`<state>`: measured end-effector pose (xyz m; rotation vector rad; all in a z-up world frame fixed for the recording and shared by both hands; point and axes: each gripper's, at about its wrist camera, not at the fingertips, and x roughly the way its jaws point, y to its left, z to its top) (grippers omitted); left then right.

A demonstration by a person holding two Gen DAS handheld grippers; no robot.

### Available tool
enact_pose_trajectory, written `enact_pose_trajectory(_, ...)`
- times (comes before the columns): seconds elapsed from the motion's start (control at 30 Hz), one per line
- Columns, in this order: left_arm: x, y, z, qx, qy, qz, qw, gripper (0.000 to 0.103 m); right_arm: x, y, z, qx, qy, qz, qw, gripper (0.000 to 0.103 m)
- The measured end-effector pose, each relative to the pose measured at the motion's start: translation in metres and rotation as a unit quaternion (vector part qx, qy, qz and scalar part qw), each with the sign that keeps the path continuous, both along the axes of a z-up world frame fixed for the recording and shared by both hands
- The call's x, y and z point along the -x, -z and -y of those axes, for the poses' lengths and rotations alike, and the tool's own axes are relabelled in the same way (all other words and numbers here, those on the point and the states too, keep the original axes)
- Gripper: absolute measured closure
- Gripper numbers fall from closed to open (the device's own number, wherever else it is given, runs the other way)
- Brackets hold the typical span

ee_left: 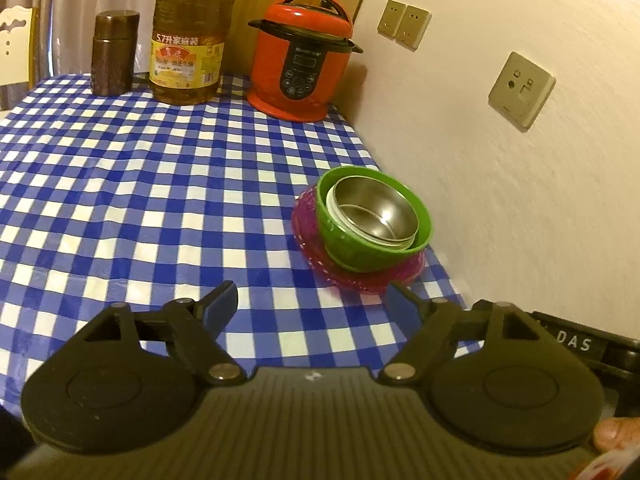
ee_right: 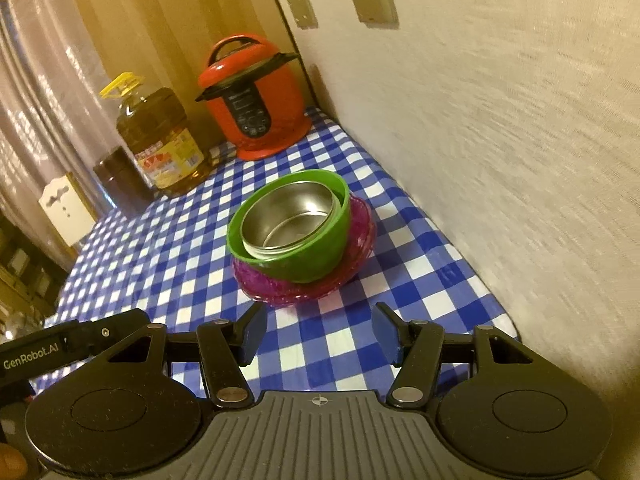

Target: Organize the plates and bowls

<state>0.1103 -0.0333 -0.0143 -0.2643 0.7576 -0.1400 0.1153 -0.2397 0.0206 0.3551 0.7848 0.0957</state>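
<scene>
Blue-and-white check under green, silver and magenta.

Surface cloth chequered in blue and white. Steel bowl silvery, nested in a green bowl, on a translucent magenta-pink plate with a beaded pattern. Pressure cooker red with black rim, handle and panel. Oil bottle amber, yellow label and cap. Canister dark brown. Wall cream, sockets beige. Left tool and right tool black, pads blue.

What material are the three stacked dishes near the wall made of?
Inner bowl: likely stainless steel, shiny with mirror-like reflections. Green bowl: probably plastic, opaque with a smooth, dull sheen. Pink plate underneath: translucent with a textured pattern, glass or clear plastic; I cannot tell which.
</scene>
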Motion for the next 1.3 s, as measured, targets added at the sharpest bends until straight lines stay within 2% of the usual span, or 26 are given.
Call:
enact_pose_trajectory(0.2,0.017,-0.003,-0.006,-0.007,-0.009,0.005,0.9999,0.017,0.015,-0.008,-0.013,0.04,-0.021,0.014,0.999,0.045)
enact_pose_trajectory(0.3,0.024,-0.004,-0.006,-0.011,-0.008,0.001,0.9999,0.009,0.021,-0.009,-0.019,0.054,-0.031,0.018,0.998,0.044)
enact_pose_trajectory(0.43,0.034,-0.002,-0.005,-0.014,-0.006,-0.008,0.9999,0.009,0.03,-0.009,-0.024,0.059,-0.037,0.021,0.997,0.035)
enact_pose_trajectory(0.53,0.039,0.0,-0.007,-0.014,-0.009,-0.016,0.9997,0.009,0.035,-0.01,-0.025,0.06,-0.038,0.022,0.997,0.032)
enact_pose_trajectory(0.9,0.059,0.003,-0.009,-0.028,-0.032,-0.02,0.9989,0.01,0.051,-0.016,-0.027,0.082,-0.048,0.026,0.995,0.031)
enact_pose_trajectory(1.13,0.07,0.005,-0.002,-0.043,-0.027,-0.018,0.9986,0.009,0.063,-0.015,-0.032,0.108,-0.059,0.026,0.992,0.031)
enact_pose_trajectory(1.3,0.073,0.005,0.001,-0.058,-0.023,-0.016,0.9979,0.009,0.067,-0.013,-0.032,0.108,-0.063,0.024,0.992,0.031)
